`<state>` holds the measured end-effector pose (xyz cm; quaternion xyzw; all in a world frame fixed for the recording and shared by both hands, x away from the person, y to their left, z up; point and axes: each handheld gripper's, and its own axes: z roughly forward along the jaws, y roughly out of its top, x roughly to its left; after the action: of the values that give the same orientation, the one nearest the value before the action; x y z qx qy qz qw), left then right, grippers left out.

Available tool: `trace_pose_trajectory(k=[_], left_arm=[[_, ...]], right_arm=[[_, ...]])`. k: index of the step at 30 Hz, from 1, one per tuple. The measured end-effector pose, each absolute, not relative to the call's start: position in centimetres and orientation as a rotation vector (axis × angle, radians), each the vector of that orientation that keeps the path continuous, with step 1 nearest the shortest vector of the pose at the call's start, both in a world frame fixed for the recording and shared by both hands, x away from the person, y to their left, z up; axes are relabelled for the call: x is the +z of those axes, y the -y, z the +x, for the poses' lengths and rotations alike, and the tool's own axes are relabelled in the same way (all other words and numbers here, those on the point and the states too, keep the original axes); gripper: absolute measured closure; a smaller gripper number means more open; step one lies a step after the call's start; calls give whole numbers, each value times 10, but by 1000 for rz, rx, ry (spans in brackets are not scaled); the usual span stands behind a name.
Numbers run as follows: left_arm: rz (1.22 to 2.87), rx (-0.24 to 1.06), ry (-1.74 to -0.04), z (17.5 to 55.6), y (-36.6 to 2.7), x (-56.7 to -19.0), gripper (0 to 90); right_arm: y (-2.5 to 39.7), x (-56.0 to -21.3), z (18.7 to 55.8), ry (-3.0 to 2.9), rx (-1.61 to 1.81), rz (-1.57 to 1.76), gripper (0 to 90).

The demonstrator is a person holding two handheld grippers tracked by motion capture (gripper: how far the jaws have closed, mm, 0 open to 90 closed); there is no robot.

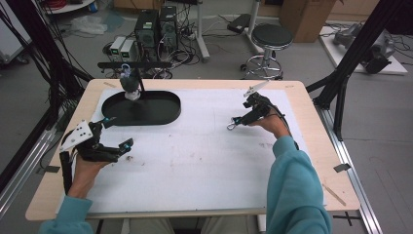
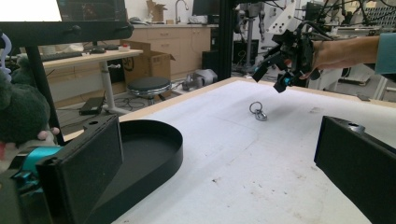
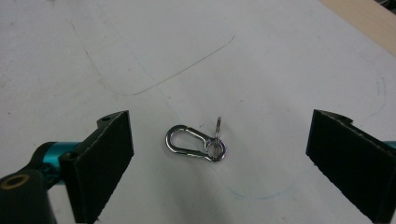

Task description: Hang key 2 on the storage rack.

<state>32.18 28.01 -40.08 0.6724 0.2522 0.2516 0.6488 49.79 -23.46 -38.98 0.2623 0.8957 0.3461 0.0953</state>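
While flat, the carabiner [image 3: 189, 142] points its ring end [image 3: 216, 150] lower right.

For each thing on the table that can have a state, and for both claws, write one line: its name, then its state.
Metal clip: closed, lying flat on the white mat, ungripped, a small ring standing at one end.
Right claw: open, jaws either side of the clip, not touching it.
Left claw: open, holding nothing.
Black tray: upright on the mat, a plush toy at its far end.
Plush toy: upright.
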Motion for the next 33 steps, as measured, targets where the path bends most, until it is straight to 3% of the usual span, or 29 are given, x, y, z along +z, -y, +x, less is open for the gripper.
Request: trace_pose_trajectory(k=[14, 33], left_arm=[[1537, 573, -577, 322, -282, -401, 17], [1543, 571, -579, 323, -283, -402, 17]], right_arm=[[229, -402, 504, -2685, 966, 804, 283], [227, -413, 510, -2744, 893, 818, 615]])
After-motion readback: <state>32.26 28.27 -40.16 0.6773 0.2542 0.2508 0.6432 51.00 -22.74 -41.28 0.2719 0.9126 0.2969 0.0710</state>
